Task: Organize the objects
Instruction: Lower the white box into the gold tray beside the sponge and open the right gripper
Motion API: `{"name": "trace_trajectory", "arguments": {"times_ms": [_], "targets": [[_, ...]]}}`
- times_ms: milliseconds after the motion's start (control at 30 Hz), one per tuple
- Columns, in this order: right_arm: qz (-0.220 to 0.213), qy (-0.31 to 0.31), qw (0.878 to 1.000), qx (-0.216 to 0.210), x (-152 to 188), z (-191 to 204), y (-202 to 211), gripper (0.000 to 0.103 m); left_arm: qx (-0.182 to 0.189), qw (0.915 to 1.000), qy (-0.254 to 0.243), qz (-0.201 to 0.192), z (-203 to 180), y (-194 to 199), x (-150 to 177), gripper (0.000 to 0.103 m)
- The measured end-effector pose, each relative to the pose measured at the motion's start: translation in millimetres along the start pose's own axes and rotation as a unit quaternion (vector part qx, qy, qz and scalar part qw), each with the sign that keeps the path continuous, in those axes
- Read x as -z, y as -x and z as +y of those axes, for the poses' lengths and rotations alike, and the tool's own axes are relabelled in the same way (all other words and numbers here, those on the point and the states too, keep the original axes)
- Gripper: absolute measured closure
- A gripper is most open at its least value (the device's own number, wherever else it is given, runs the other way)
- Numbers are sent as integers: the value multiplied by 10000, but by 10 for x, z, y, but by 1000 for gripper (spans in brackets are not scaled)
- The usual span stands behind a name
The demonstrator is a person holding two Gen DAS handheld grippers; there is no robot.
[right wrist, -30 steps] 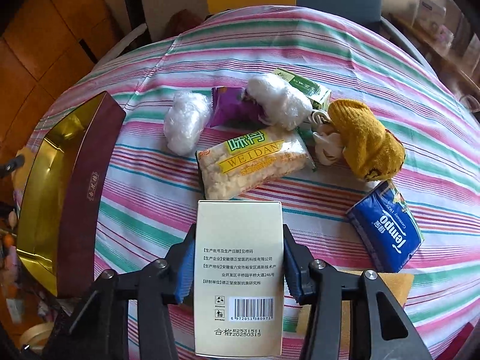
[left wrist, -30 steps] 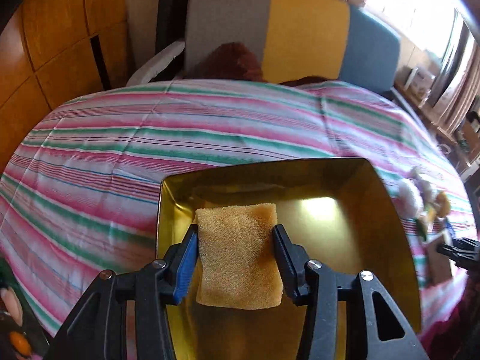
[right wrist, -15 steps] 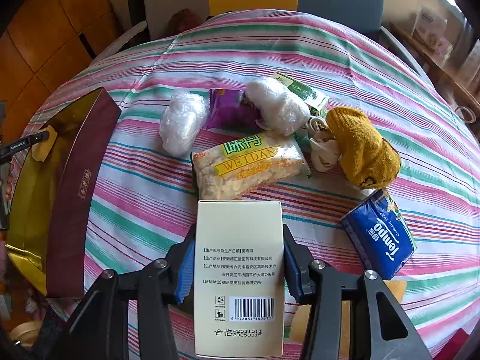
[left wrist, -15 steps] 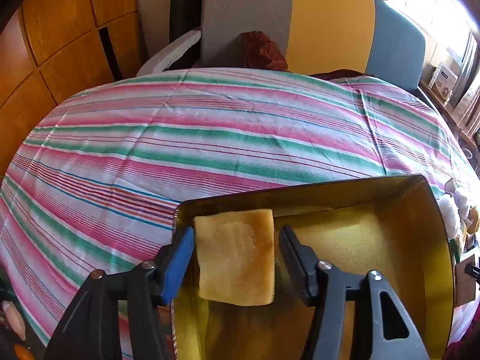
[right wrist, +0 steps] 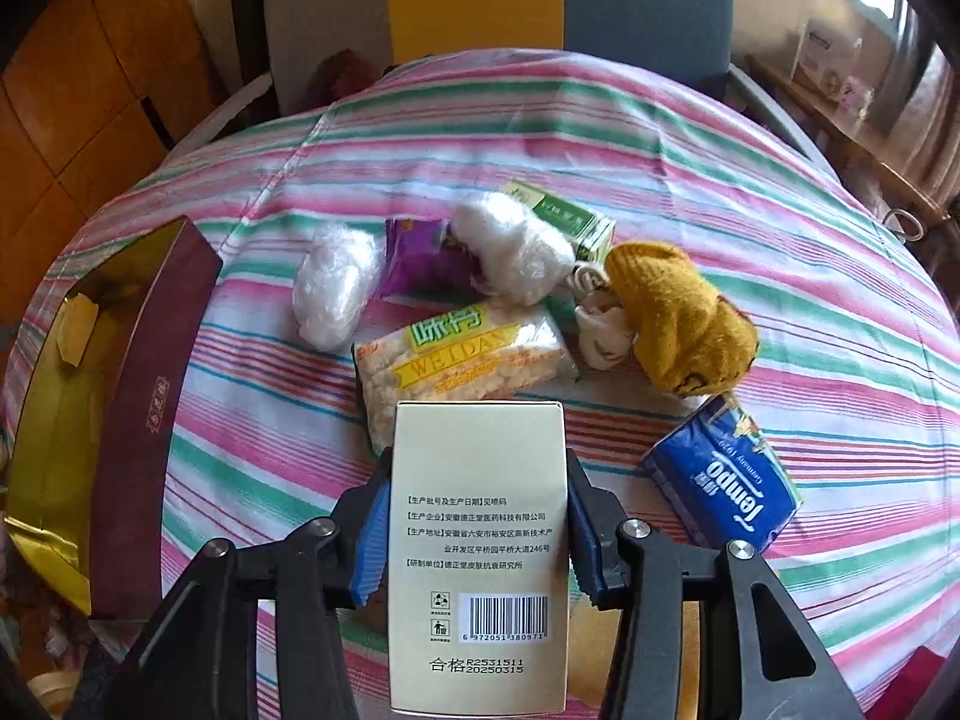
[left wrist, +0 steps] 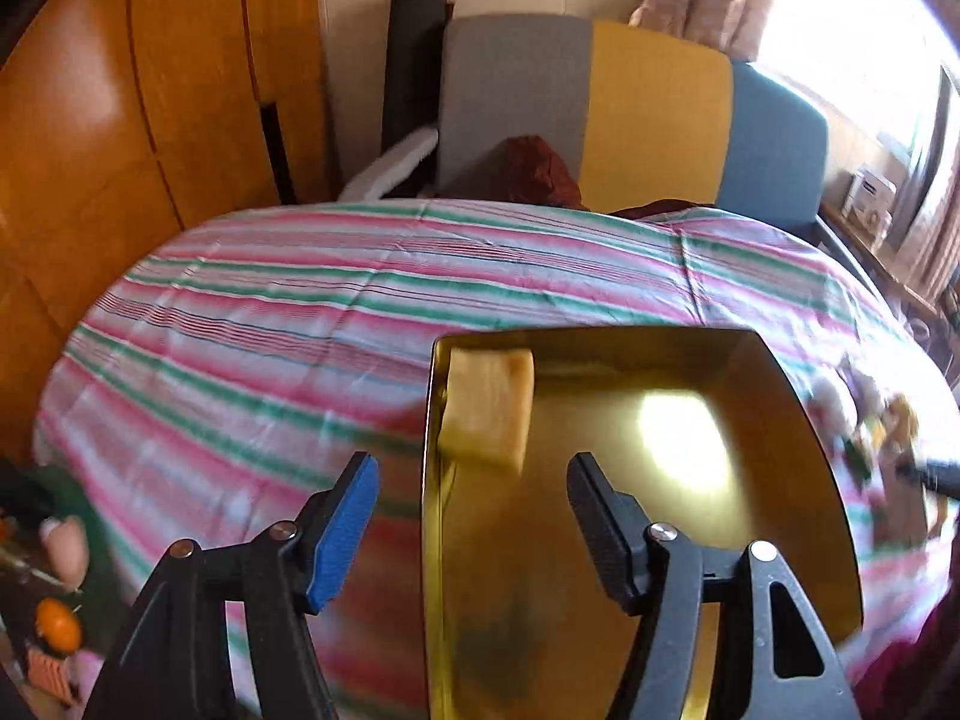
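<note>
My left gripper [left wrist: 474, 492] hangs over the near left part of the gold-lined box [left wrist: 600, 339]. Its jaws are opening and nothing is between them. The yellow sponge [left wrist: 489, 402] lies free in the box's far left corner, beyond the fingertips. My right gripper [right wrist: 477, 468] is shut on a cream carton [right wrist: 477, 540] with a barcode, held above the striped tablecloth. In the right wrist view the box's maroon wall [right wrist: 150, 396] stands at the left, with the sponge [right wrist: 78, 327] inside.
On the cloth lie a Weidan snack bag [right wrist: 462, 354], two white plastic wads [right wrist: 333, 288], a purple packet [right wrist: 414, 252], a green carton [right wrist: 564, 219], a yellow knit piece [right wrist: 678, 324] and a blue Tempo pack [right wrist: 720, 480]. A grey, yellow and blue chair [left wrist: 600, 114] stands behind the table.
The left jaws spread and let go of the sponge, which now rests in the box's far left corner. The left gripper drew back and up. The right gripper kept still with its carton.
</note>
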State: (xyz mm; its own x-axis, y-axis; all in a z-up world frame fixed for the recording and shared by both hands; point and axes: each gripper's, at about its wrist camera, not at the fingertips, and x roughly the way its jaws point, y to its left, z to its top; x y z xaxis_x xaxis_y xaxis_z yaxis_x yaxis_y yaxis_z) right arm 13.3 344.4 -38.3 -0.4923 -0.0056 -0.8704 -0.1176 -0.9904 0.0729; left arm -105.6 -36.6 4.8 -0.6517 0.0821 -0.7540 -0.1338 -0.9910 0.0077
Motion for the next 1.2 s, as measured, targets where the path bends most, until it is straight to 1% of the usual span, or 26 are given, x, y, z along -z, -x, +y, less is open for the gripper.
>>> {"name": "trace_trajectory", "arguments": {"times_ms": [100, 167, 300, 400, 500, 600, 733, 800, 900, 967, 1033, 1100, 1200], "targets": [[-156, -30, 9999, 21, 11, 30, 72, 53, -137, 9997, -98, -185, -17, 273, 237, 37], [-227, -82, 9997, 18, -9, 21, 85, 53, -229, 9993, -133, -277, -11, 389, 349, 37], [-418, -213, 9989, -23, -23, 102, 233, 53, -414, 9986, -126, -317, 31, 456, 439, 37], [-595, -170, 9978, -226, -42, 319, 398, 53, -395, 9988, -31, -271, 91, 433, 483, 37], [-728, 66, 9960, -506, -103, 699, 540, 53, -367, 9991, 0, -230, 120, 412, 522, 37], [-725, 326, 9934, -829, -188, 1103, 592, 53, -305, 9993, 30, -199, 152, 397, 564, 37], [-553, 648, 9868, -1379, -276, 1711, 539, 53, -267, 9996, 37, -124, 214, 350, 619, 37], [-374, 775, 9838, -1572, -315, 2015, 447, 53, -232, 9997, 83, -34, 283, 323, 651, 37], [-91, 803, 9816, -1729, -375, 2348, 257, 53, -174, 9997, 158, 52, 402, 302, 697, 37], [98, 681, 9806, -1834, -444, 2542, 109, 53, -16, 9997, 222, 88, 465, 287, 719, 43], [209, 473, 9809, -1875, -543, 2722, -58, 53, 18, 9994, 332, 117, 522, 258, 741, 43], [290, 227, 9825, -1827, -647, 2873, -226, 53, 128, 9990, 407, 128, 552, 244, 755, 43], [402, -173, 9827, -1801, -791, 3069, -492, 53, 180, 9986, 485, 133, 585, 226, 767, 43]]}}
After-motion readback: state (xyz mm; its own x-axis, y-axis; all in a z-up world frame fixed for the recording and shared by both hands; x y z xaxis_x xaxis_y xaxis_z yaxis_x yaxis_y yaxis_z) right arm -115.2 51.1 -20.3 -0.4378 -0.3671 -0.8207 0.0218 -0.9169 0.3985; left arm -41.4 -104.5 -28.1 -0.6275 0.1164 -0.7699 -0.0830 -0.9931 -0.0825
